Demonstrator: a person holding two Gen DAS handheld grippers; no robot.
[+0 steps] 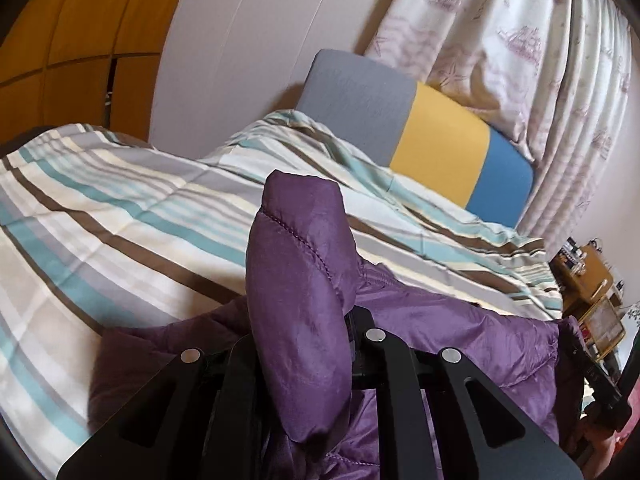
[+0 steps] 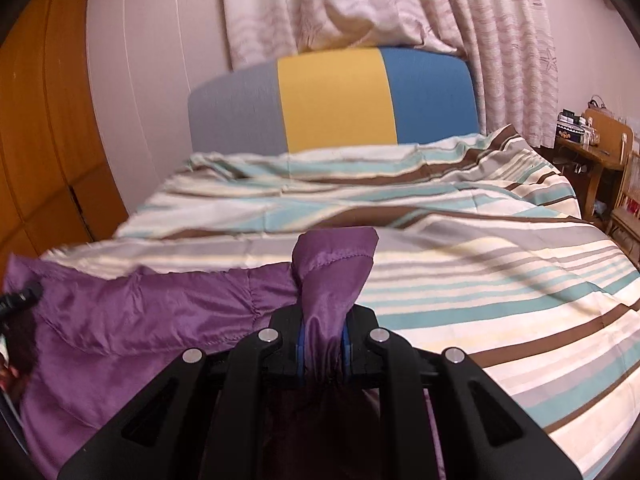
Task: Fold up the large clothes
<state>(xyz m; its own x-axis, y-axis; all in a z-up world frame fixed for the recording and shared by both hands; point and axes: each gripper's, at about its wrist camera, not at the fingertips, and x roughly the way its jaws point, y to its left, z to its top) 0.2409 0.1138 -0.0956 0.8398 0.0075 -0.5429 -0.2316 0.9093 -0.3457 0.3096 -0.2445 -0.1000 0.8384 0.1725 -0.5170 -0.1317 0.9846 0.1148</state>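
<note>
A shiny purple quilted jacket (image 1: 440, 320) lies at the near side of a bed with a striped cover (image 1: 120, 208). My left gripper (image 1: 298, 340) is shut on a thick padded fold of the jacket, which sticks up between and past the fingers. In the right wrist view my right gripper (image 2: 324, 340) is shut on a bunched corner of the same purple jacket (image 2: 140, 312), pinched between blue pads (image 2: 301, 340). The cloth stretches leftward from there to the other gripper's black tip (image 2: 20, 298) at the left edge.
A headboard in grey, yellow and blue (image 2: 336, 100) stands at the far end of the striped bed (image 2: 500, 280), with patterned curtains (image 2: 360, 4) behind. A wooden wardrobe (image 2: 36, 140) is on the left, and a cluttered wooden bedside shelf (image 2: 600, 152) on the right.
</note>
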